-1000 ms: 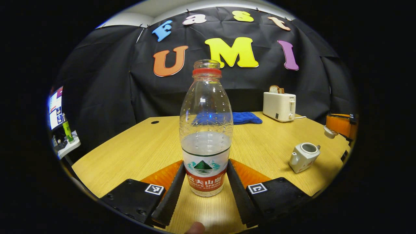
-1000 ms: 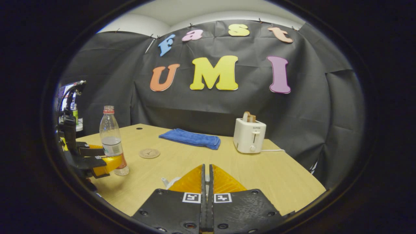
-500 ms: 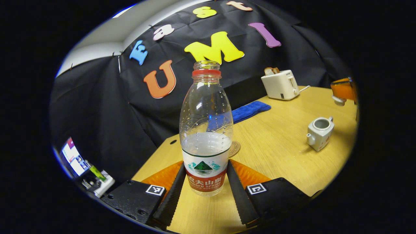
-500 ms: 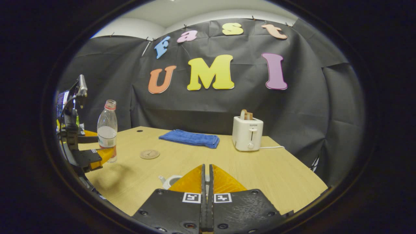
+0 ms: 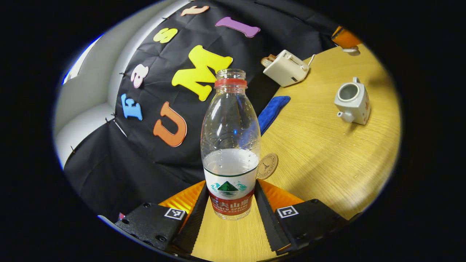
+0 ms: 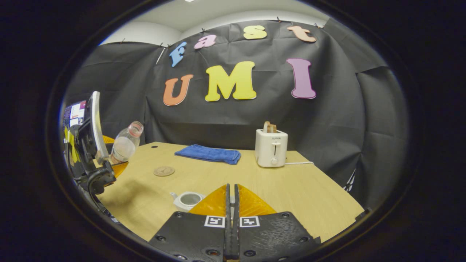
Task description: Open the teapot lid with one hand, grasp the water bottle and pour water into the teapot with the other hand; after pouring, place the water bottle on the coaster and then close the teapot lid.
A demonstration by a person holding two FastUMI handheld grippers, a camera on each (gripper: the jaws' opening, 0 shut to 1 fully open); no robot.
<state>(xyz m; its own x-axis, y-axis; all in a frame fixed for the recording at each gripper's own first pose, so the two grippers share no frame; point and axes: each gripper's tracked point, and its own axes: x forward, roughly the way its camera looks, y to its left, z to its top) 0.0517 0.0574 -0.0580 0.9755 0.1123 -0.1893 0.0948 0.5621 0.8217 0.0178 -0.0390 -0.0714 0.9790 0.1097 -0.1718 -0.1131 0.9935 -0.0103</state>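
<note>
Wooden desk (image 6: 204, 178) carries the lidless white teapot (image 5: 352, 102) and round coaster (image 5: 267, 166). Left hand-held gripper (image 5: 230, 203) clamps the uncapped, part-filled water bottle (image 5: 230, 145), raised and tilting. Right hand-held gripper (image 6: 231, 203) is closed; lid grip cannot be confirmed. Judged step: carrying to pour; next, align mouth over teapot

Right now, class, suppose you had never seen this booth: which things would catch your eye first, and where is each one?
First, the clear plastic water bottle with the red neck ring, uncapped and part full, gripped low down between the left tongs. Next, the small white ceramic teapot, lid off, standing on the wooden table. Then the round tan coaster, lying just behind the bottle.
</note>
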